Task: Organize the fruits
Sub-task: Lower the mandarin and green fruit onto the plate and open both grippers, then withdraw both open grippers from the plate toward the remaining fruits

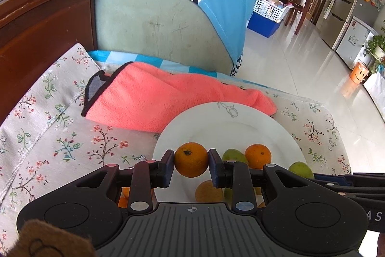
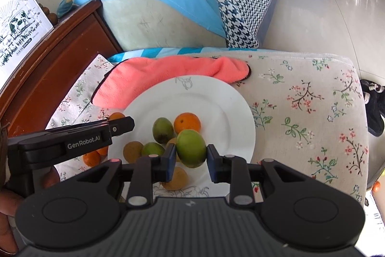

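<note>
Reading "GenRobot.AI", the left gripper [image 2: 121, 124] holds an orange [image 1: 191, 159].

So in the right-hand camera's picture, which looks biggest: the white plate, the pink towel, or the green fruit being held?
1. Pink towel and white plate: they look alike, so I won't rank them.
2. Green fruit, clearly smallest, though nearness to the camera enlarges it.

A cushioned seat under a floral cloth [image 2: 300, 98] carries everything. On the cloth lie a white plate [image 2: 231, 107], a coral-pink towel [image 2: 154, 71] just behind it with the plate's far rim overlapping its edge, and some oranges [image 2: 91, 158] beside the plate's left rim.
</note>
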`<state>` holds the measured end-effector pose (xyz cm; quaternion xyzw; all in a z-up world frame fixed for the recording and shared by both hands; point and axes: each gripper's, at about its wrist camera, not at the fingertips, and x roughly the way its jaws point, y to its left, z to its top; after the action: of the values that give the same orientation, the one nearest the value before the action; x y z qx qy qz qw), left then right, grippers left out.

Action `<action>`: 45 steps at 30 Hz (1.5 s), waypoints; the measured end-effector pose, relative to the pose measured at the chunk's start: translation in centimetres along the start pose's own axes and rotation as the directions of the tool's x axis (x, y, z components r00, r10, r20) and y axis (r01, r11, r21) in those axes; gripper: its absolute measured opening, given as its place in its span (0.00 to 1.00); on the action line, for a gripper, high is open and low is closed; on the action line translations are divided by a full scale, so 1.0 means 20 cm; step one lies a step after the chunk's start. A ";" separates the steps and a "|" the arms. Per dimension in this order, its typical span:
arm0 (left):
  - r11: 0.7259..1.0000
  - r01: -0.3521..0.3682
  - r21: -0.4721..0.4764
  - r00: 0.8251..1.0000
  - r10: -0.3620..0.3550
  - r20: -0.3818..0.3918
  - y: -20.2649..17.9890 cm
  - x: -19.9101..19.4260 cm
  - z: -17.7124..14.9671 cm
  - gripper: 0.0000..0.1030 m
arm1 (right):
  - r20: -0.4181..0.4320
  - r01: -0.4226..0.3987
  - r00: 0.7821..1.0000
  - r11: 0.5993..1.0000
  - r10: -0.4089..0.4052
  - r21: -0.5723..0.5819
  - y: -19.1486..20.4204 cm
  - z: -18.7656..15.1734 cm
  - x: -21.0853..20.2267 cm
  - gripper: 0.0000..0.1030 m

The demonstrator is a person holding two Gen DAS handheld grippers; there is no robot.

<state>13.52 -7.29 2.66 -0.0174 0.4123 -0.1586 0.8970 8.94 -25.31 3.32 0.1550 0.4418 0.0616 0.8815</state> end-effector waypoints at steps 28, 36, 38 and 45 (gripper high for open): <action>1.000 -0.008 -0.027 0.999 0.009 0.034 0.09 -0.17 0.03 0.34 | 0.032 -0.112 0.993 0.992 0.114 -0.052 0.10 -0.01 -0.04 0.30; 0.998 -0.034 -0.052 0.999 0.036 0.040 0.20 -0.28 0.00 0.35 | -0.006 -0.191 0.981 0.957 0.194 -0.220 0.27 -0.10 -0.05 0.30; 0.998 -0.040 -0.056 0.998 0.042 0.038 0.23 -0.30 -0.01 0.35 | -0.024 -0.212 0.977 0.943 0.213 -0.256 0.31 -0.12 -0.04 0.30; 0.996 -0.056 -0.065 0.998 0.057 0.013 0.31 -0.34 -0.06 0.35 | -0.080 -0.251 0.968 0.887 0.239 -0.388 0.44 -0.21 -0.01 0.30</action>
<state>10.08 0.73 5.92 -0.0357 0.4109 -0.1195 0.9031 5.70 -16.11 3.90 0.0277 0.4102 0.2626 0.8729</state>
